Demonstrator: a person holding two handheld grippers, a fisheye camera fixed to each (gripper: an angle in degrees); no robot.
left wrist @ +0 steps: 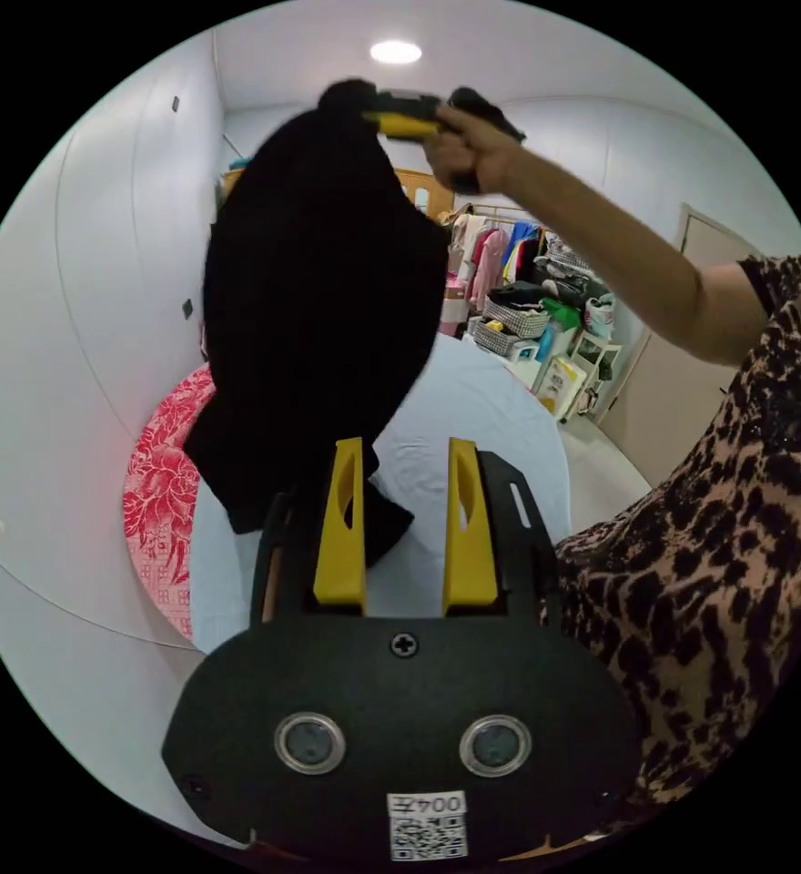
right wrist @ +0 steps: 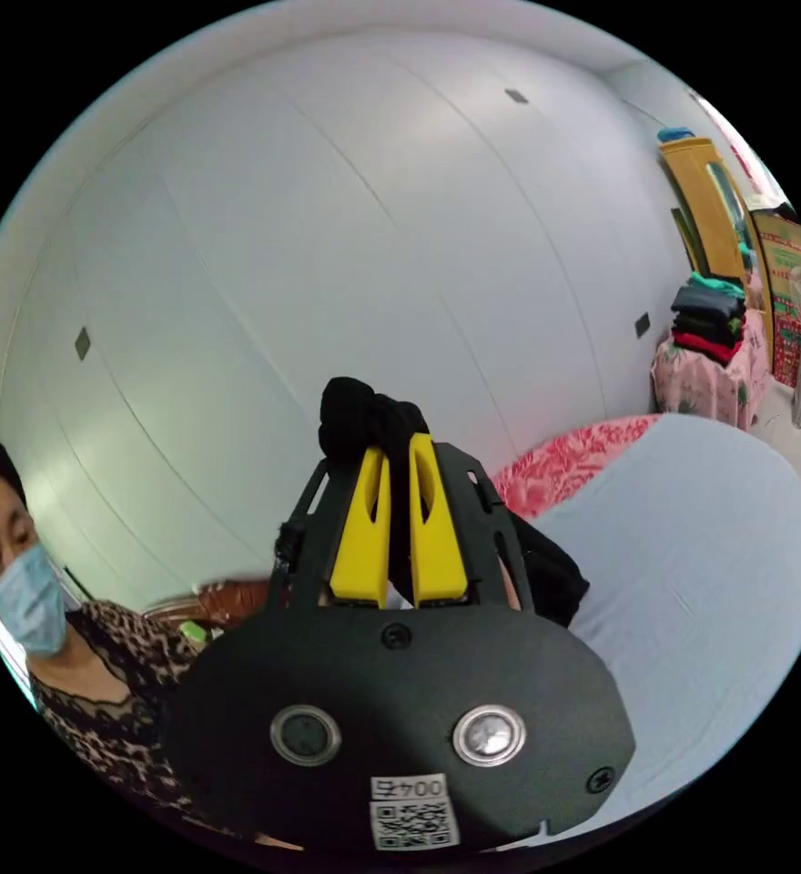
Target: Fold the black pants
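The black pants (left wrist: 319,300) hang in a long bunch from my right gripper (left wrist: 378,118), which a hand holds high in the left gripper view. Their lower end rests on the bed (left wrist: 482,410), just past my left gripper (left wrist: 407,451). That gripper's yellow jaws stand open, with sheet showing between them and the left jaw close beside the cloth. In the right gripper view, my right gripper (right wrist: 399,446) is shut on the black pants (right wrist: 364,414), and a wad of cloth sticks out past the jaw tips.
A pale sheet covers the bed (right wrist: 692,546), with a red floral cover (left wrist: 159,473) along the white wall. A clothes rack and baskets (left wrist: 519,291) stand beyond the bed. Folded clothes (right wrist: 710,314) are stacked on a small table. The person in a leopard-print top (left wrist: 737,546) stands at the right.
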